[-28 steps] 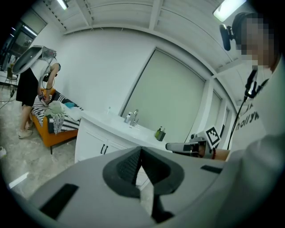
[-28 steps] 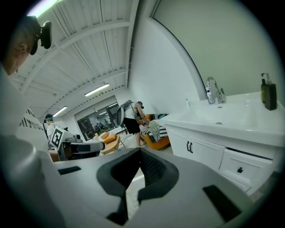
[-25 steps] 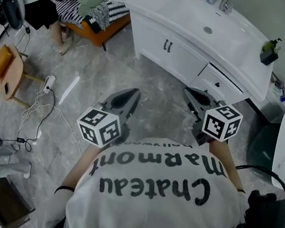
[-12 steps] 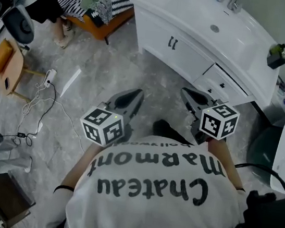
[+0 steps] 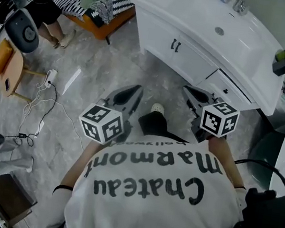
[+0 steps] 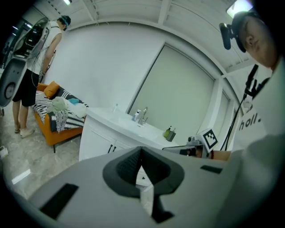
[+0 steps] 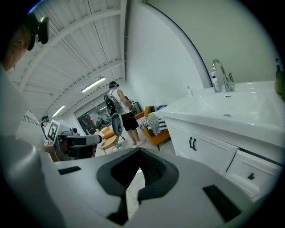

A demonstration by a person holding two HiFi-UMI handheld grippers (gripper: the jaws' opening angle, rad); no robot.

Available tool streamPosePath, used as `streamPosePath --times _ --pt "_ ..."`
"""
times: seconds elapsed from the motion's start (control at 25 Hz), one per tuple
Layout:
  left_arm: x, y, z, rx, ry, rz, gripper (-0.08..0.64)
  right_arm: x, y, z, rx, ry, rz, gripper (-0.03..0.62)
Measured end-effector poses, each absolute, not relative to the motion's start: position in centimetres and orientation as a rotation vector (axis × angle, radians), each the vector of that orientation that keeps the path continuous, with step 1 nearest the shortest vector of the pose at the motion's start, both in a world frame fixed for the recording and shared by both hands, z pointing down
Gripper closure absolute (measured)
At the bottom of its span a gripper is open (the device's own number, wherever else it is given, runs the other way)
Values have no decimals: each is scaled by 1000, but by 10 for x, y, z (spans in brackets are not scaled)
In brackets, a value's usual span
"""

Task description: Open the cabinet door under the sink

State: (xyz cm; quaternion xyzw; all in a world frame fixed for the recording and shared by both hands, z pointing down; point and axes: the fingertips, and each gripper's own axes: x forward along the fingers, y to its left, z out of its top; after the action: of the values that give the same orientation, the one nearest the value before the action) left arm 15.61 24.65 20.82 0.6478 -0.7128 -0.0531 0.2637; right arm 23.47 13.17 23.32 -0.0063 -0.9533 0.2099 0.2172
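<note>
The white double cabinet door [image 5: 191, 61] with its two black vertical handles [image 5: 175, 46] stands closed under the white sink basin [image 5: 218, 26], at the far side of the grey marbled floor [image 5: 87, 61]. A white drawer front [image 5: 221, 86] lies to its right. Nearer us, well apart from the door, we see the left gripper [image 5: 134, 92] and the right gripper [image 5: 189, 92], each with jaws pressed together on nothing.

The white cabinet door [image 5: 191, 61] with dark upright handles [image 5: 175, 46] stands shut beneath the white sink [image 5: 208, 21]
</note>
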Motion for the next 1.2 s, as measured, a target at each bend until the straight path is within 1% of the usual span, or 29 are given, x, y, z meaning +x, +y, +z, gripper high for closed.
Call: streamPosePath --times 0.76,1.2 --pt "37 133 214 1744 -1882 -65 552 104 20 238 -54 -2603 581 583" --pt "0 86 226 1791 -1832 -74 552 73 -16 247 14 -2589 577 583"
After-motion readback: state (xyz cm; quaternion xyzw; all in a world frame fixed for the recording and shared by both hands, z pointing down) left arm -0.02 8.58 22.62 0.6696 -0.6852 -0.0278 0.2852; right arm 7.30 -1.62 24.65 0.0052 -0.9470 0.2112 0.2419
